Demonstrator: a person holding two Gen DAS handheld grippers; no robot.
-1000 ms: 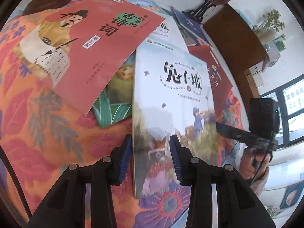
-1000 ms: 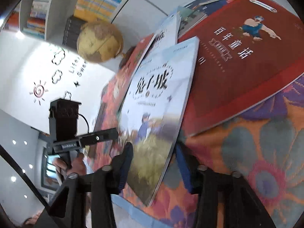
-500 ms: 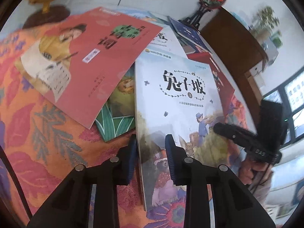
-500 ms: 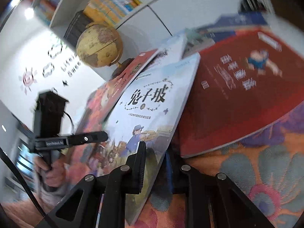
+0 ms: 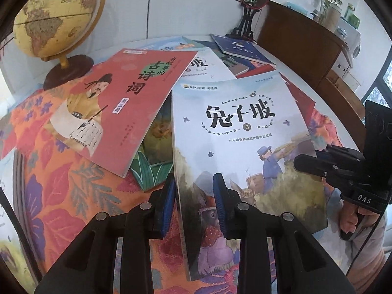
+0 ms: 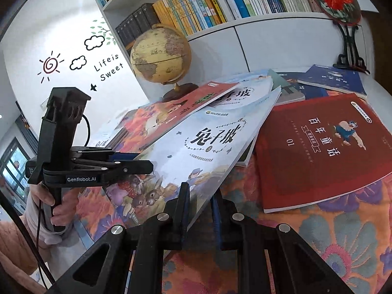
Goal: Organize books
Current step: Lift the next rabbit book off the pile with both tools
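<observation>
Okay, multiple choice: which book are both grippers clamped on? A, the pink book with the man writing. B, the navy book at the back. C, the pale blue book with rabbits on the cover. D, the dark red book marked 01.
C: the left gripper and the right gripper each pinch an edge of the pale blue rabbit book, tilting it above the table.
</observation>
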